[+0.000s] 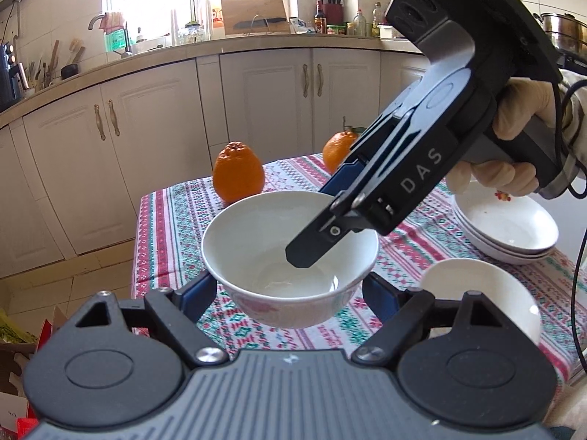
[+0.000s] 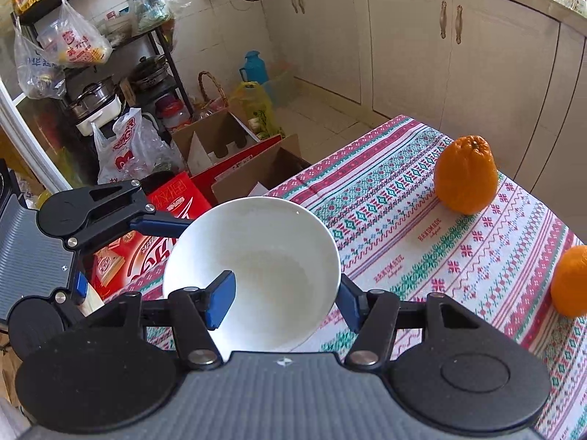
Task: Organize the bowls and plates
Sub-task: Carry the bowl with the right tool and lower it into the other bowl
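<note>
Now, bowl: white inside, glossy, with a faint pink flower print on its outer wall; empty, lifted above the tabletop, held between both tools.
Right tool: pinched on the bowl's rim, one blue pad inside the bowl, the other on the outer wall; it slants steeply down from the upper right in the left wrist view, held by a gloved hand.
Left tool: its blue pads sit at either side of the bowl's outer wall, clasping it low.
Other dishes: stacked white plates on the right; another white bowl just beside them.
Oranges: two, the nearer orange on the patterned cloth beyond the bowl.
</note>
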Demonstrator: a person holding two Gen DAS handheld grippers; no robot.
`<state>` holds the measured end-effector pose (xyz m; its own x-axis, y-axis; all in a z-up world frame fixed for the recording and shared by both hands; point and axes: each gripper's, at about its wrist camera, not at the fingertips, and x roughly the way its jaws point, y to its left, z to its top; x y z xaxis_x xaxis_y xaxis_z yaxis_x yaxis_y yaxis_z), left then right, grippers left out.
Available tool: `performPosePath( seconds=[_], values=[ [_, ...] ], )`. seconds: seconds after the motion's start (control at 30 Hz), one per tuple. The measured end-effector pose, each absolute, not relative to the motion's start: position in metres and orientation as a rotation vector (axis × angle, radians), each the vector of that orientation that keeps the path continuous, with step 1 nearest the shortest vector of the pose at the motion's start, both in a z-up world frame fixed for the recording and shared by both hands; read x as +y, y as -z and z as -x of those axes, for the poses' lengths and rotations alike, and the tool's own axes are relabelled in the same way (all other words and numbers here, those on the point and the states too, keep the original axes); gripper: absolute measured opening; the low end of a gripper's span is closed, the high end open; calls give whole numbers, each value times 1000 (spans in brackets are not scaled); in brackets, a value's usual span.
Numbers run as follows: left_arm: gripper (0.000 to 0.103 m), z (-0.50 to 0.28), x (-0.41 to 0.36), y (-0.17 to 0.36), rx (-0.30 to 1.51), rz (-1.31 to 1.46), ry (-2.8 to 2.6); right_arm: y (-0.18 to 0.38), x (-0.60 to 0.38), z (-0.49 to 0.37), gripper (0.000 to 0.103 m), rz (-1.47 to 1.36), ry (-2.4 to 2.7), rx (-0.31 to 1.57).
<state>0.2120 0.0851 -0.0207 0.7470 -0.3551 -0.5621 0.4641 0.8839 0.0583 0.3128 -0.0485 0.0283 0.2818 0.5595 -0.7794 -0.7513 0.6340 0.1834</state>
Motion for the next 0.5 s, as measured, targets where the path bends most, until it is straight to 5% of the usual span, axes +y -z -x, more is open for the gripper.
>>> performPosePath(
  seconds=[0.5],
  values=[
    [86, -160, 56, 2, 554, -235, 495, -47, -85, -242, 65, 224, -872, 887]
  ],
)
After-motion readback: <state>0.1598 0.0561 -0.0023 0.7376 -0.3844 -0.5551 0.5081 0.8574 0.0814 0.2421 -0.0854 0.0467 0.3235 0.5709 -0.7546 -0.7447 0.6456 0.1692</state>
